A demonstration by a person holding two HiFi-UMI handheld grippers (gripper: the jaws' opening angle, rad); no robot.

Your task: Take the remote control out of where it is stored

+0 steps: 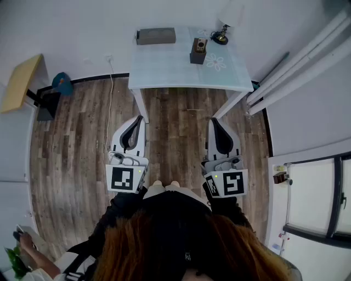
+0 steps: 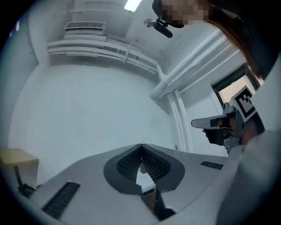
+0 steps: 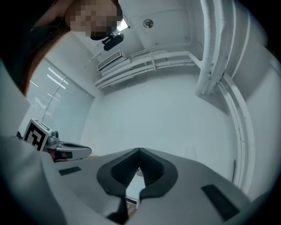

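On table (image 1: 164,68), remote control (image 1: 200,46); seemingly upright

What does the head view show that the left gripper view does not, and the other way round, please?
Only the head view: the grey box and the dark holder with what looks like the remote control standing in it, both on the table.
Only the left gripper view: the air-conditioning unit high on the wall and the ceiling light.
Both: the left gripper and the right gripper, each with its jaws together and empty.
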